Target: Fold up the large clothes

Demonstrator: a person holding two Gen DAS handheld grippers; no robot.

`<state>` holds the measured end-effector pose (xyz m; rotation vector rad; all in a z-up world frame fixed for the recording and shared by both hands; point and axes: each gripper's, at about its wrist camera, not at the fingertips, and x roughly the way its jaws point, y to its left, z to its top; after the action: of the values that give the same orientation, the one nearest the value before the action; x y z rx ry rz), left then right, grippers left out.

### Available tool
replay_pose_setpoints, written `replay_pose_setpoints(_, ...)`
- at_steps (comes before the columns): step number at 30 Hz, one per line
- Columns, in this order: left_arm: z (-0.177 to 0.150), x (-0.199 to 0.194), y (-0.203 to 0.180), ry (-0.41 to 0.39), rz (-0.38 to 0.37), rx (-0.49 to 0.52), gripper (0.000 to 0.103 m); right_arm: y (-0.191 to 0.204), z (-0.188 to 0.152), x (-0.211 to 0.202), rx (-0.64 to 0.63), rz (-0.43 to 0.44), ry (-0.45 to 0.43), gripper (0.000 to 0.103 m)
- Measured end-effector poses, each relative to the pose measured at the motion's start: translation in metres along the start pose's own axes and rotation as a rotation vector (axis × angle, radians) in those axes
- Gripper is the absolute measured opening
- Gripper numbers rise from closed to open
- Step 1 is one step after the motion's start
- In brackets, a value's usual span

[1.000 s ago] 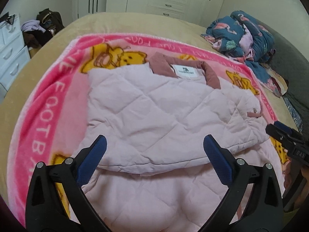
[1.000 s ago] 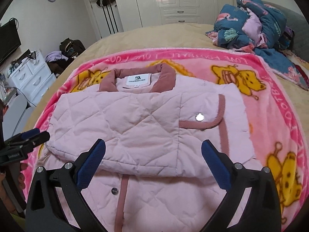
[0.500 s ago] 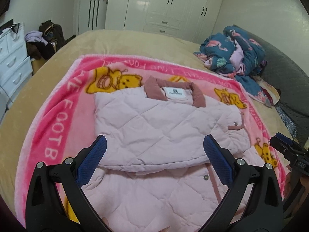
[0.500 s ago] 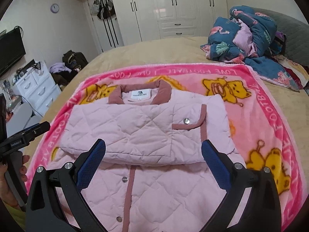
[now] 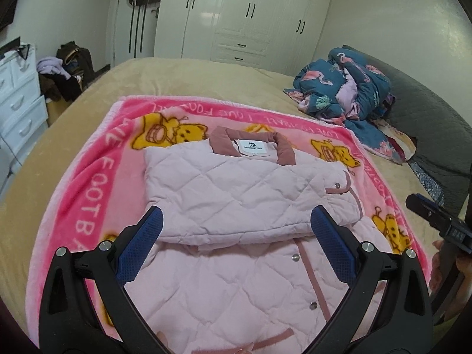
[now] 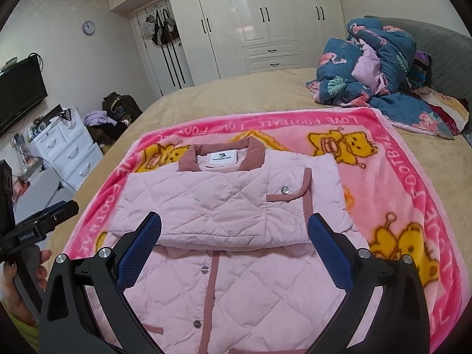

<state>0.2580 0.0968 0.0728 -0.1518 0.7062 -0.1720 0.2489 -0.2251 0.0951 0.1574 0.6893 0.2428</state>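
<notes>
left gripper spread wide and empty above the pink quilted jacket, which lies sleeves folded across its chest on the pink bear blanket. right gripper likewise gapes, holding nothing.

Left claw and right claw gape wide, seemingly empty, side by side.

We see a pink blanket spread on the bed, a blue quilt bunched beside it, and white wardrobes behind.
</notes>
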Motion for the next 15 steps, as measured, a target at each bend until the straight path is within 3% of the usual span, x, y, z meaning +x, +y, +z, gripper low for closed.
replay_pose_setpoints(15,-0.033,-0.055,-0.01,-0.041,0.022,-0.041,0.094,0.008,-0.001,-0.048,-0.044,0.054,-0.052,0.099)
